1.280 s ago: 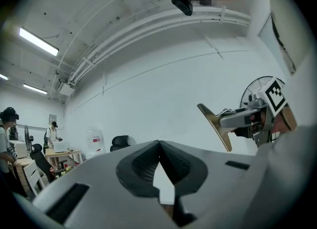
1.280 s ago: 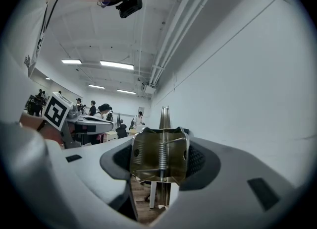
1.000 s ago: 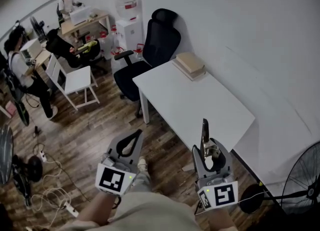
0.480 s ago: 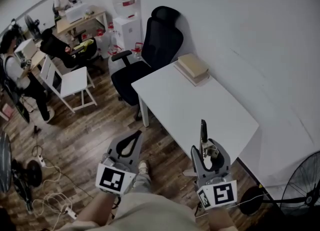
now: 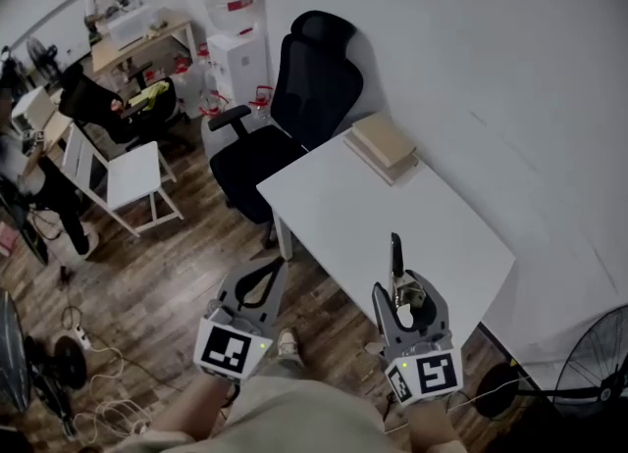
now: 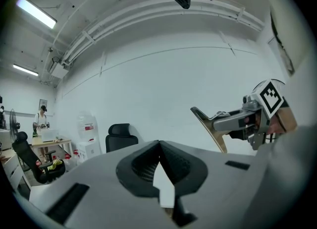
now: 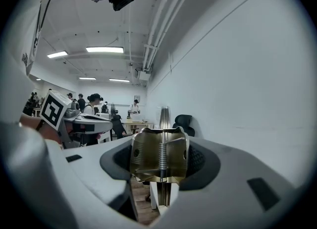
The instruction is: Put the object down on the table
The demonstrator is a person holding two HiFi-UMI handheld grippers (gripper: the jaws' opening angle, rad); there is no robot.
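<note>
A brass-coloured metal spring clamp (image 5: 397, 267) stands upright between the fingers of my right gripper (image 5: 405, 292), which is shut on it. In the right gripper view the clamp (image 7: 148, 159) fills the gap between the jaws, its long handles pointing forward. It hangs in the air over the near edge of the white table (image 5: 373, 211). My left gripper (image 5: 271, 270) is held over the wooden floor left of the table, jaws shut with nothing in them (image 6: 159, 144). The clamp (image 6: 210, 126) also shows in the left gripper view.
A stack of flat tan boxes (image 5: 385, 144) lies at the table's far end by the wall. A black office chair (image 5: 304, 88) stands beyond the table, a water dispenser (image 5: 234, 39) behind it. A floor fan (image 5: 599, 353) is at the right. People sit at desks far left.
The view has shifted a little towards the table. Both grippers keep their pose, and the clamp stays in the right one.
</note>
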